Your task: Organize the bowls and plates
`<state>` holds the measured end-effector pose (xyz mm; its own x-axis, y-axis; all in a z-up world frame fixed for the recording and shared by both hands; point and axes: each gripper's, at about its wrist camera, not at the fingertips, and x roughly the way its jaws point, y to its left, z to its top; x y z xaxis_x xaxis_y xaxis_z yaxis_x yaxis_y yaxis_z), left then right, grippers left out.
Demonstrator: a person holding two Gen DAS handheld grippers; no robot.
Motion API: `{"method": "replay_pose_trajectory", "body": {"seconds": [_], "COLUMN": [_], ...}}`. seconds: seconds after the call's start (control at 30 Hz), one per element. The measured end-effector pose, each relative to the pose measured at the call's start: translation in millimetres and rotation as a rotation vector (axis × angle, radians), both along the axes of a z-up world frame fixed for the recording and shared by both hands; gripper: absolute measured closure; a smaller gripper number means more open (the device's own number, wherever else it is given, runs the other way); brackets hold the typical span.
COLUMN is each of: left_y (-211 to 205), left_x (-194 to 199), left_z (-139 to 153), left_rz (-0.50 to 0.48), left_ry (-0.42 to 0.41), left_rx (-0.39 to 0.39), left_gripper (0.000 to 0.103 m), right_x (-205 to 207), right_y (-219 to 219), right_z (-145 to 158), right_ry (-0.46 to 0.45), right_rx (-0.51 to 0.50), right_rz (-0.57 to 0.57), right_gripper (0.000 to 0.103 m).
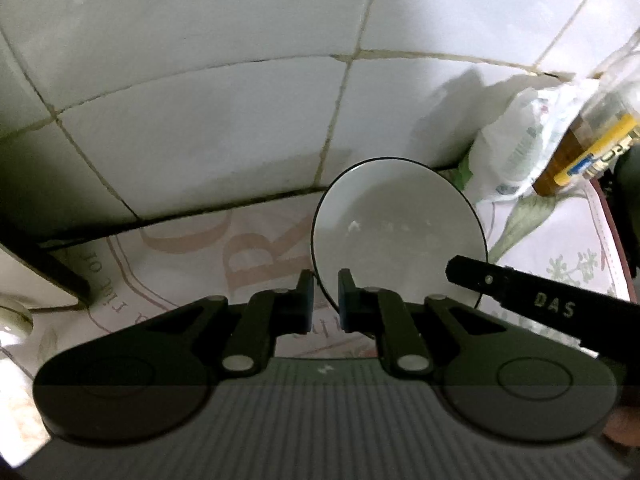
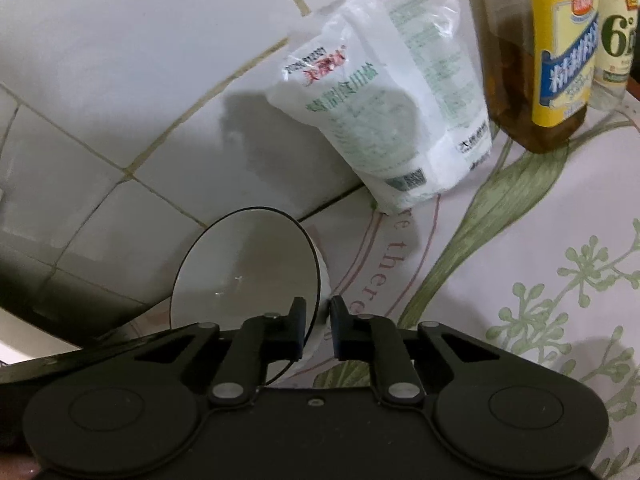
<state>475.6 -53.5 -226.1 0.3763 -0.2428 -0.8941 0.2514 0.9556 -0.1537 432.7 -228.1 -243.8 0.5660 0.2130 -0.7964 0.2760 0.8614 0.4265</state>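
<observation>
A white bowl with a thin black rim (image 1: 396,228) is held between both grippers above the patterned tablecloth (image 1: 180,256), close to the tiled wall. My left gripper (image 1: 325,300) is shut on the bowl's left rim. My right gripper (image 2: 318,326) is shut on the bowl's right rim; the bowl also shows in the right wrist view (image 2: 248,268). The right gripper's black body (image 1: 552,304) shows at the right of the left wrist view.
A white plastic bag of salt (image 2: 384,112) leans on the white tiled wall (image 2: 120,100). A yellow-labelled oil bottle (image 2: 560,48) and a second bottle (image 2: 614,32) stand at the back right. A dark ledge (image 1: 60,272) sits at the left.
</observation>
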Motion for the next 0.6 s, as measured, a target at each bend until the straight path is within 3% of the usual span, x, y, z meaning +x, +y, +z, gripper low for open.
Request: {"method": "replay_pose_trajectory", "body": {"seconds": [0.3, 0.6], "left_y": [-17, -11], "left_x": [-20, -57], "left_z": [32, 79], "left_rz": [-0.029, -0.064], "left_ry": [-0.010, -0.059], "left_rx": [0.063, 0.024], "left_gripper": [0.092, 0.092], "right_x": [-35, -74], "right_y": [-3, -10], "right_z": [35, 73], "right_ry": [-0.037, -0.077], "right_rx": [-0.017, 0.033], "right_rz": [-0.020, -0.014], "right_gripper": [0.086, 0.085]}}
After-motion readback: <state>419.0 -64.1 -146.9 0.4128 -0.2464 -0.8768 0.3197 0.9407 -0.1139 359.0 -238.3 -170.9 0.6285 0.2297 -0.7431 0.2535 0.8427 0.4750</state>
